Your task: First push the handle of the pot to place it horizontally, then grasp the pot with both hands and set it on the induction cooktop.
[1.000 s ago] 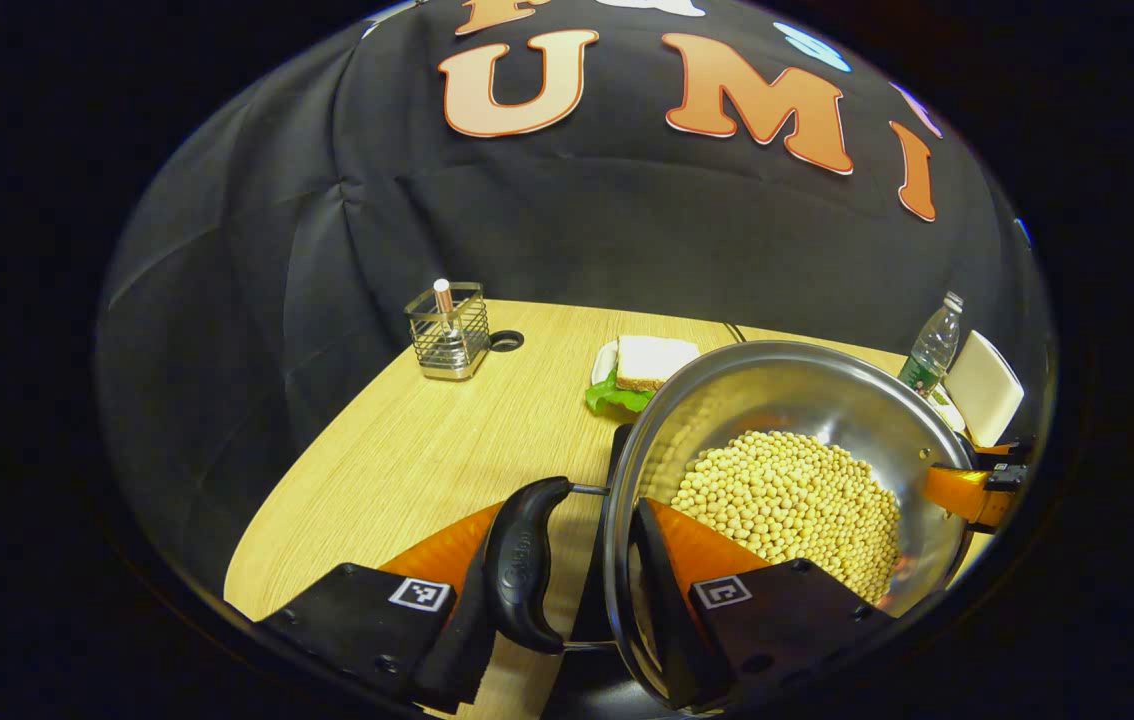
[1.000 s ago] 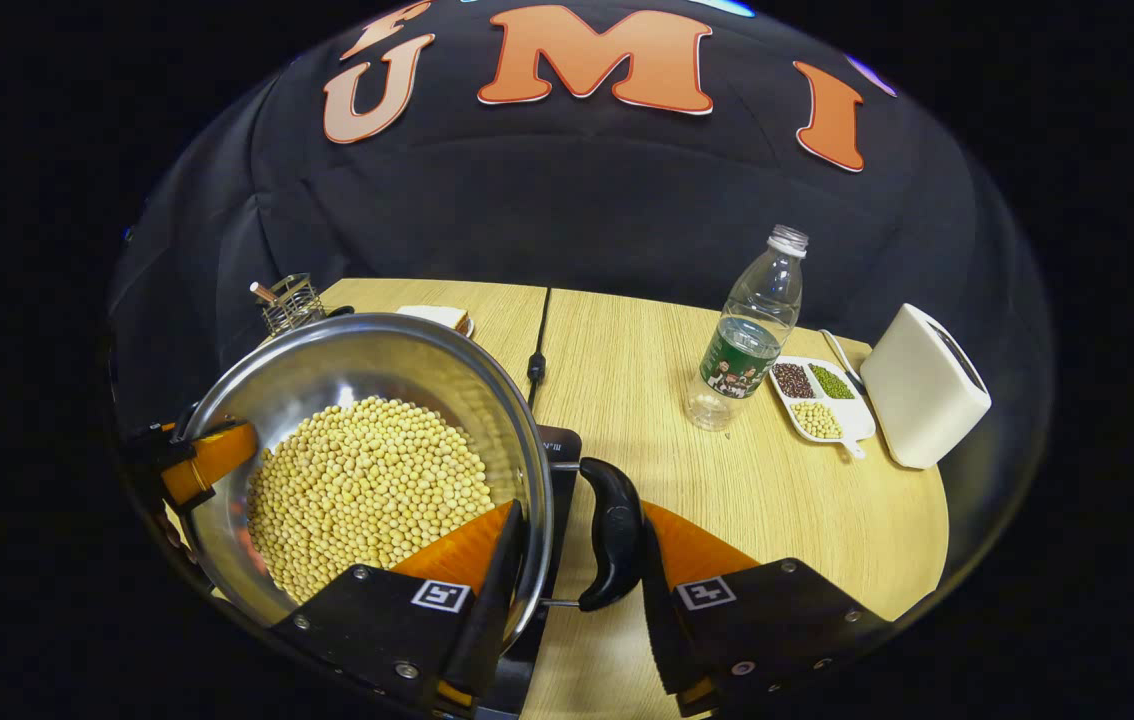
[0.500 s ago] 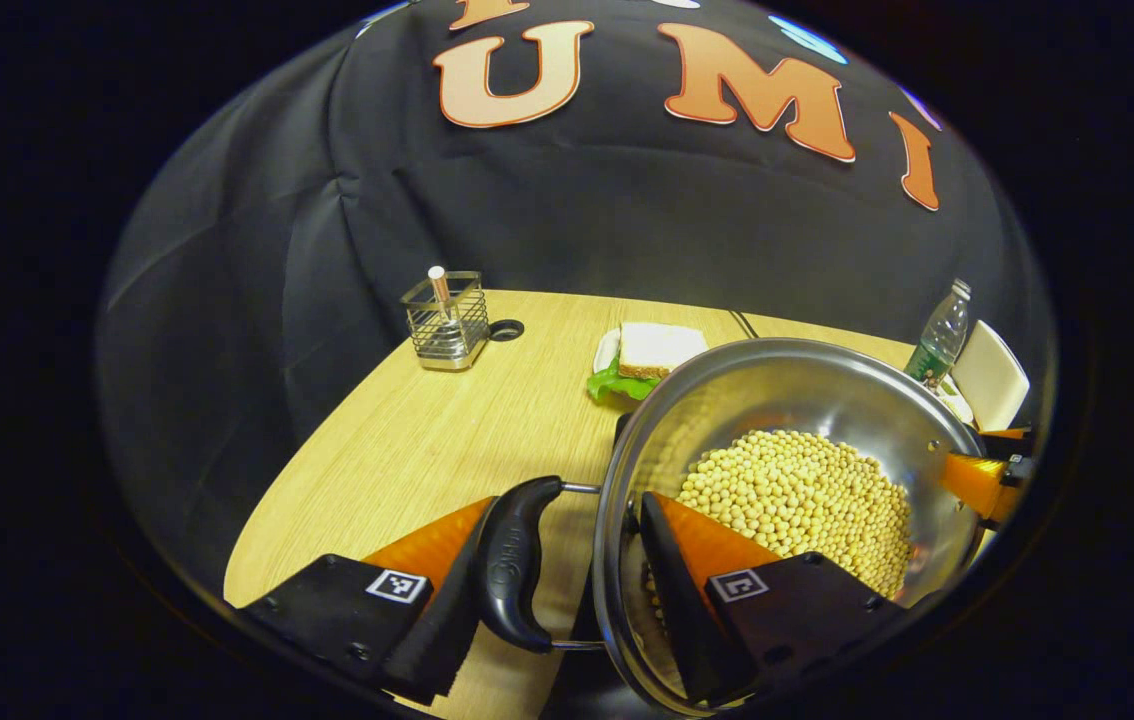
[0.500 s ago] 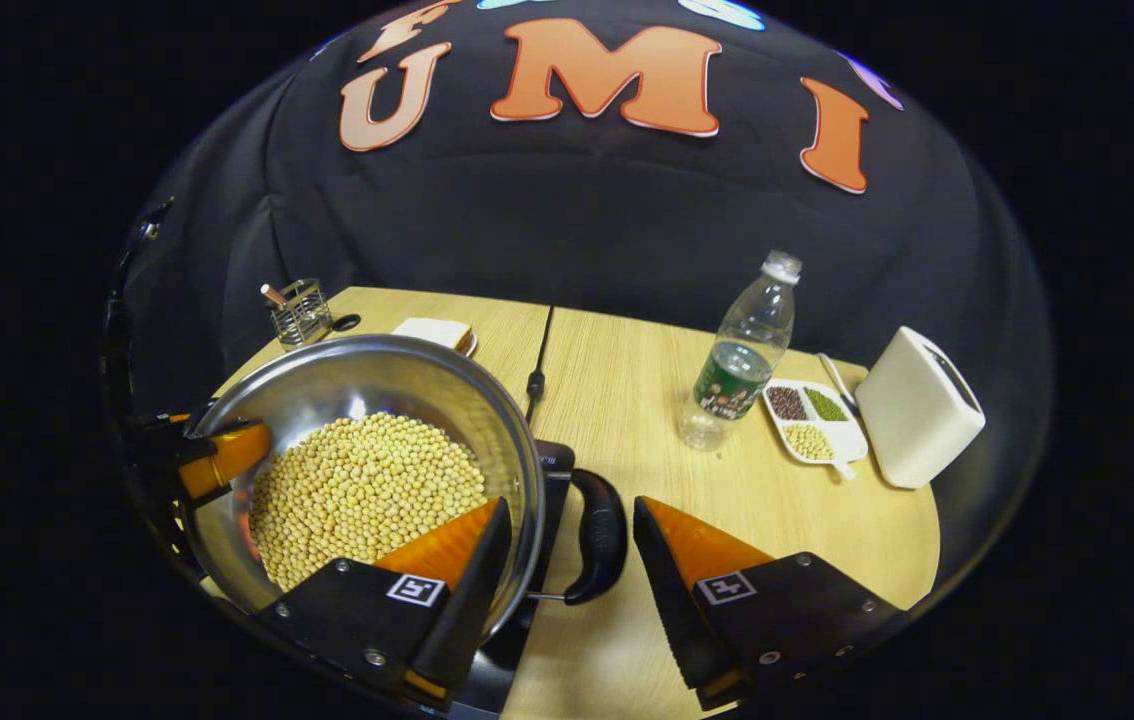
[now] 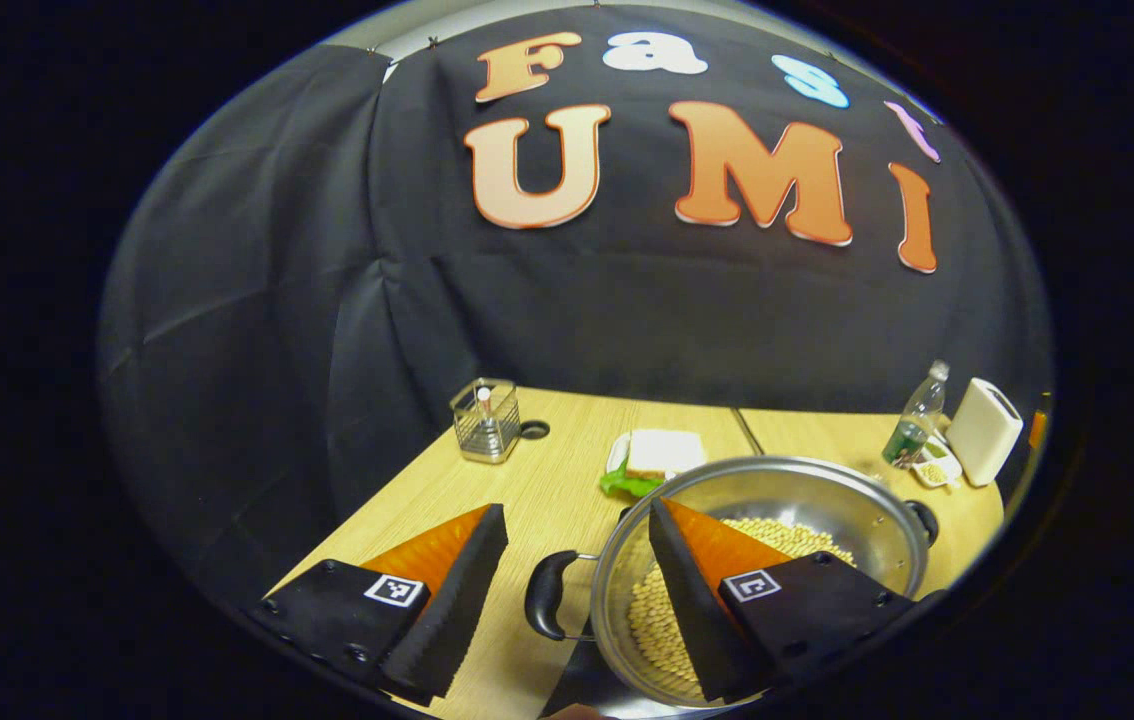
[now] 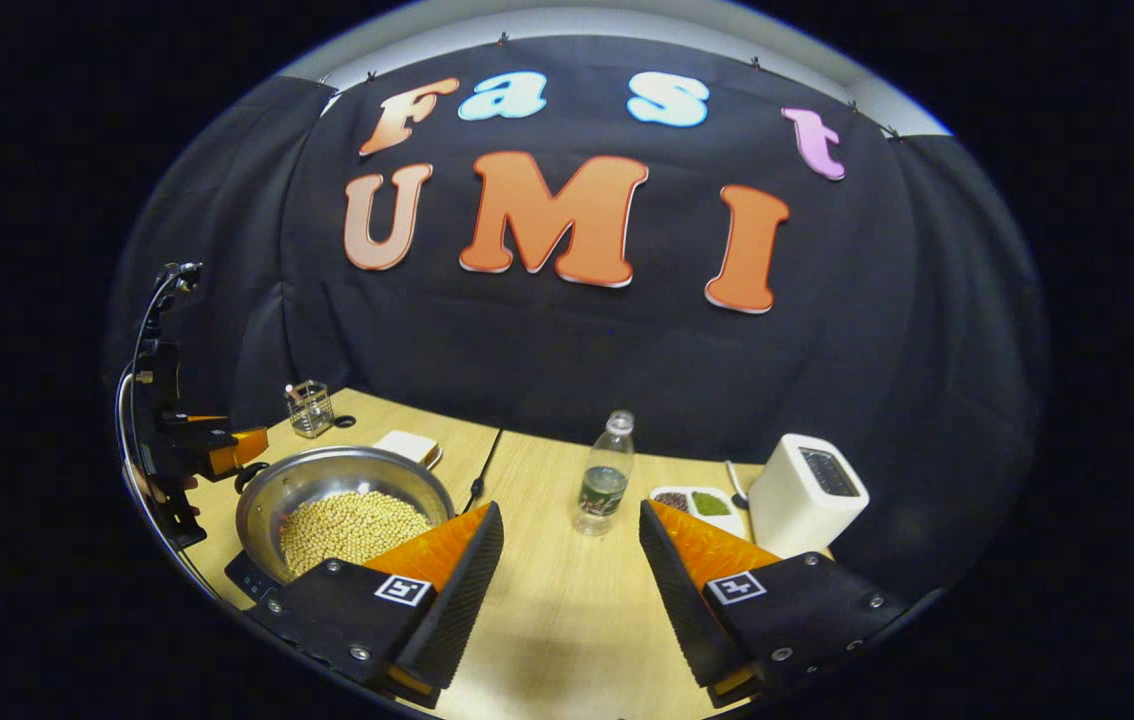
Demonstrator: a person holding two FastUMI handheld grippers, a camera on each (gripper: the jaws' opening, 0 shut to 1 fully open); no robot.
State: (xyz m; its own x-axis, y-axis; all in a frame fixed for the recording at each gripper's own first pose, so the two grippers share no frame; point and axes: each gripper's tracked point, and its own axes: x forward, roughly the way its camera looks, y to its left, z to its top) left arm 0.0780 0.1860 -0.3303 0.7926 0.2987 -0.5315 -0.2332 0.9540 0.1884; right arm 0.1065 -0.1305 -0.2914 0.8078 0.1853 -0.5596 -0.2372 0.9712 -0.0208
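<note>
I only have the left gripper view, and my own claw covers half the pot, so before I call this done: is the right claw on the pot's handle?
Observer: No. The right claw is open, with its fingers over bare table beside the pot, and it touches nothing.
Operator: And what is under the pot?
Observer: A black cooktop. Its front corner shows beneath the pot's rim in the right gripper view.
</note>
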